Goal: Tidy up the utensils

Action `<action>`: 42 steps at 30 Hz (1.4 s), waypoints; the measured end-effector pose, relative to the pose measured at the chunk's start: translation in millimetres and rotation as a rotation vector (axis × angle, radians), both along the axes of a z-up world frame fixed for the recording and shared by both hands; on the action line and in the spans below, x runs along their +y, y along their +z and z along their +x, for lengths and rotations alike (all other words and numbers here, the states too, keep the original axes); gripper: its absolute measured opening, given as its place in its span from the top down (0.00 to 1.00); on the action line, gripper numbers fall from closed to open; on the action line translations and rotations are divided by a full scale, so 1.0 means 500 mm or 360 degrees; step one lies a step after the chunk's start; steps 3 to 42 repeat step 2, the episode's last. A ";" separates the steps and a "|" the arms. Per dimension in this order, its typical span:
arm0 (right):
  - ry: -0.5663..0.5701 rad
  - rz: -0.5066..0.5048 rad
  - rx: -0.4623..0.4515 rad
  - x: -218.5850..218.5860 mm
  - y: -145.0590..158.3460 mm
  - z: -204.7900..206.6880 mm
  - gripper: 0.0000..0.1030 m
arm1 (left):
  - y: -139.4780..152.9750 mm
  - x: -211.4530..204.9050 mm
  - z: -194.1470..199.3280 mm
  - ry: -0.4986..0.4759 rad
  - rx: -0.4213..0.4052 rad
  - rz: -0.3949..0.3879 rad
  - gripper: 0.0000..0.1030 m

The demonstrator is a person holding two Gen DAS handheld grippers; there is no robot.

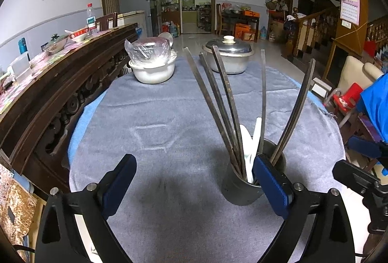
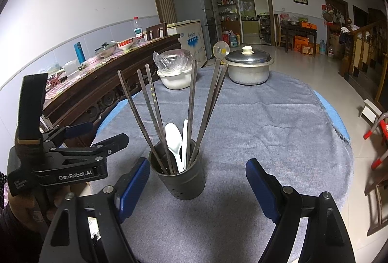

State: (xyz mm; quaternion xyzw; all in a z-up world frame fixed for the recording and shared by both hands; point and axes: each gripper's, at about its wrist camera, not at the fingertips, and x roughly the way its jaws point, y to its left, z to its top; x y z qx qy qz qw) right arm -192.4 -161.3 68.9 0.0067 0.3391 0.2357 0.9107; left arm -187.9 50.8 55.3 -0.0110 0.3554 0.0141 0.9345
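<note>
Both grippers gape wide, holding nothing.

Left gripper (image 1: 194, 178) has the dark utensil holder (image 1: 245, 187) by its right finger (image 1: 269, 180); right gripper (image 2: 197, 180) has that holder between its fingers, just ahead, untouched. Chopsticks (image 2: 155, 115) and white spoons (image 2: 175, 141) stand inside it on the grey cloth (image 2: 266, 122).

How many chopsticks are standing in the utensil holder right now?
6. All stand in the dark utensil holder: three chopsticks fan left, one stands near upright in the middle, two lean right, close together. A shorter one could be hidden inside.
</note>
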 end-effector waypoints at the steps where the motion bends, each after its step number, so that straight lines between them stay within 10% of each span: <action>1: -0.0001 0.0000 0.0001 -0.001 -0.001 0.002 0.18 | 0.000 0.001 0.001 0.0000 0.0003 -0.0006 0.06; 42: -0.0002 0.0002 0.0004 -0.002 -0.003 0.002 0.18 | 0.000 0.001 0.002 0.0002 0.0004 -0.0006 0.06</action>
